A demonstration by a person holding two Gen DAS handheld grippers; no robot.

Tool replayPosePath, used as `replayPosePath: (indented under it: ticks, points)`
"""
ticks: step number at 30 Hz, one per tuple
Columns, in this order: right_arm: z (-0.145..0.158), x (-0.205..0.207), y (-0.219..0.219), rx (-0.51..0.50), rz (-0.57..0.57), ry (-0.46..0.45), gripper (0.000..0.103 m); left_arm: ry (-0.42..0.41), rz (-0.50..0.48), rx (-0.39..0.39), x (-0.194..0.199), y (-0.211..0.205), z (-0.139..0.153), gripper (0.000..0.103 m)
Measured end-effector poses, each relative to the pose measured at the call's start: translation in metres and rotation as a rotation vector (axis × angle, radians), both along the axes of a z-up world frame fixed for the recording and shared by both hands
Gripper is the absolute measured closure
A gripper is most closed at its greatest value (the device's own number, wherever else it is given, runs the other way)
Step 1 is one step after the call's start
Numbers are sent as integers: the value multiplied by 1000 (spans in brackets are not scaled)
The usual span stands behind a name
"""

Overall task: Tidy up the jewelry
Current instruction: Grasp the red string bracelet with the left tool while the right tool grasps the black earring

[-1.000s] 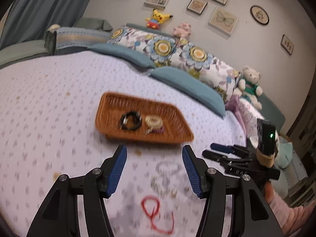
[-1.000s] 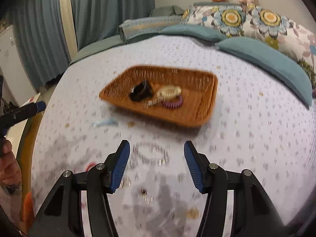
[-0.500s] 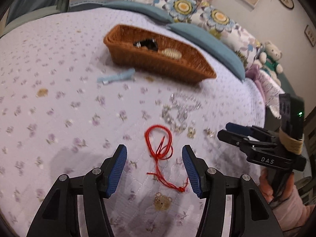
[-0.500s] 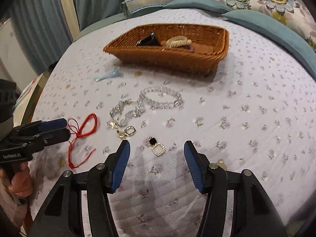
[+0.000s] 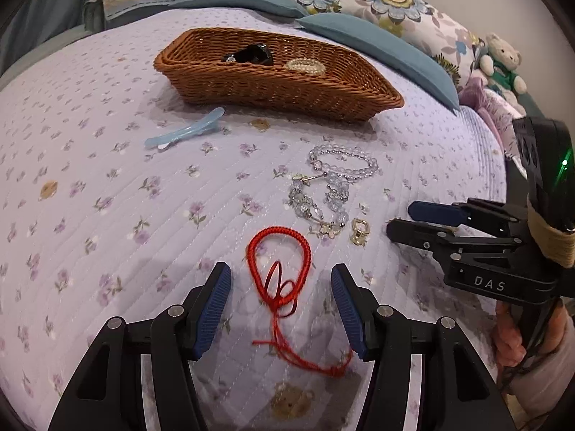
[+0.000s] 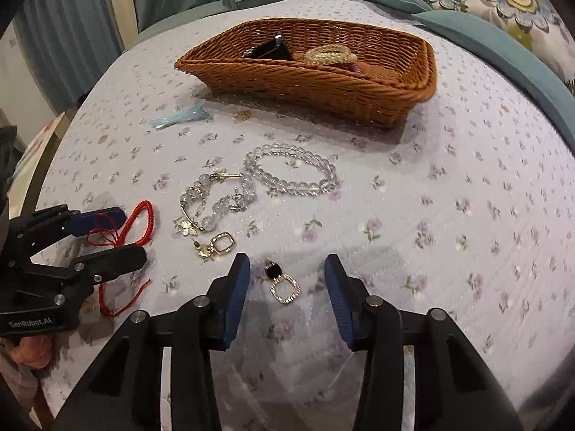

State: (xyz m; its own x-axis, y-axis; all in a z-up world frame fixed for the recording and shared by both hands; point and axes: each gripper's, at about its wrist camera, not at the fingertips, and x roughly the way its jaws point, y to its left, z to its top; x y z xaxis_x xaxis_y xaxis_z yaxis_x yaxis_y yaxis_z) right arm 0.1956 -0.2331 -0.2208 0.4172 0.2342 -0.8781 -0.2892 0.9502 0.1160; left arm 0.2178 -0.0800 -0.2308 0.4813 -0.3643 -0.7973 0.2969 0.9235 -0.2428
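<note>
Leftmost on the lilac floral bedspread [image 5: 107, 179] lies a pale blue hair clip [image 5: 185, 133], just in front of the wicker basket [image 5: 287, 93], which already holds a black piece and a pale coiled hair tie. Nearer, the left claw [image 5: 280, 305] hangs over the red cord bracelet [image 5: 280, 262], its blue pads [image 5: 212, 309] standing apart on either side of the knot and loose tails without pressing on them. To the right of the cord come a crystal charm bracelet [image 5: 320, 201], a clear bead bracelet [image 5: 345, 161] touching it at the top, and one gold earring [image 5: 360, 231]. Only the left view shows the teddy bear [image 5: 501, 61] at the bed's far right edge and the floral pillows behind the basket. Only the right view shows the black-and-gold square earring [image 6: 282, 282], which lies between the blue pads [image 6: 233, 301] of the right claw [image 6: 285, 300]; that claw is closing, but its pads are clear of the earring on both sides. The right view also takes in the bed's left edge and the curtain beyond it. Right of the jewellery the bedspread runs bare toward the teal pillow [image 6: 503, 43], leaving free room on that side, while the two claws work close together near the bed's front edge.
</note>
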Motion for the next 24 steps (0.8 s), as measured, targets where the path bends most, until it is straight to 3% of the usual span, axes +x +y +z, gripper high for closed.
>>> replayPosePath:
  ticks: [6, 10, 11, 14, 24]
  points:
    - [-1, -1, 3, -11, 9, -5, 63, -13, -3, 56, 2, -10, -2, 45]
    - [-2, -2, 8, -45, 15, -16, 90, -20, -3, 78, 4, -13, -2, 67]
    - [-2, -3, 9, -45, 20, -19, 90, -22, -1, 79, 3, -14, -2, 71]
    - [2, -7, 9, -21, 34, -29, 91, -32, 2, 75, 1, -13, -1, 93]
    - [24, -19, -14, 102, 1, -82, 91, -66, 4, 1, -9, -2, 15, 95]
